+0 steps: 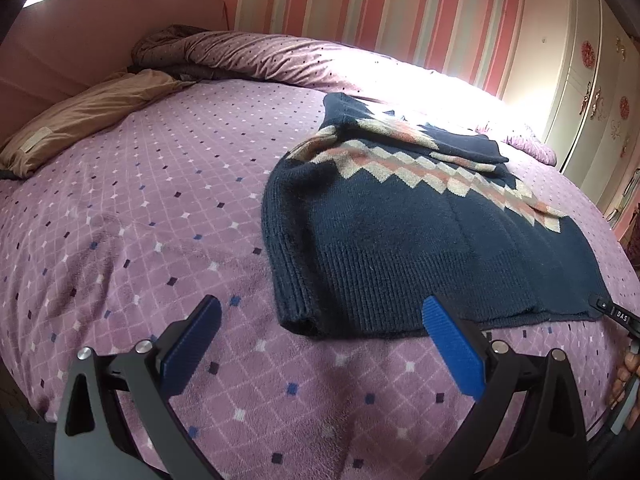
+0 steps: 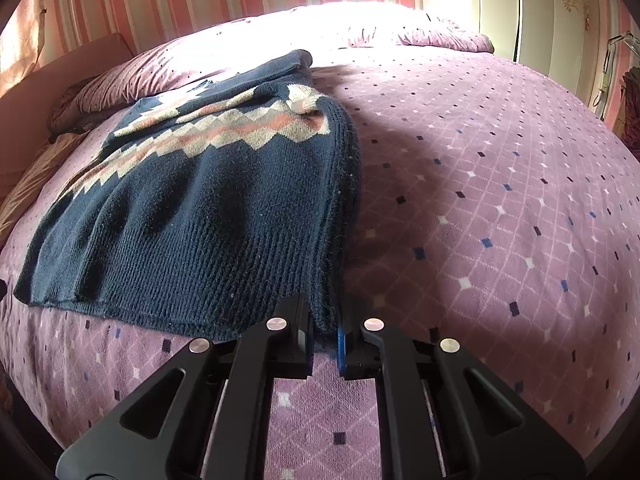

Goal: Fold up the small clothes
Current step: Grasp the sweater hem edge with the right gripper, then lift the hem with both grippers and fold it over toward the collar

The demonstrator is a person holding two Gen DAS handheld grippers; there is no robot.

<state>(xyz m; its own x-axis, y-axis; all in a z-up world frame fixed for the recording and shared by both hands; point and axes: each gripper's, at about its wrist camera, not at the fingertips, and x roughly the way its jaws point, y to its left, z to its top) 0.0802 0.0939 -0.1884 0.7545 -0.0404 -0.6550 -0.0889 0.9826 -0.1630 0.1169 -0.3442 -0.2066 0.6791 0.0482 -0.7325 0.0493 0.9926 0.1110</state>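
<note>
The right gripper (image 2: pixel 325 334) has pinched the near corner of the dark blue knitted sweater with a zigzag band (image 2: pixel 208 184) on the purple checked blanket (image 2: pixel 500 200), while the left gripper (image 1: pixel 320 344), jaws wide and empty, probably needs the corner just ahead.

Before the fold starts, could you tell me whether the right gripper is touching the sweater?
Touching. In the right wrist view, the right gripper is shut on the sweater, pinching its near corner.
</note>
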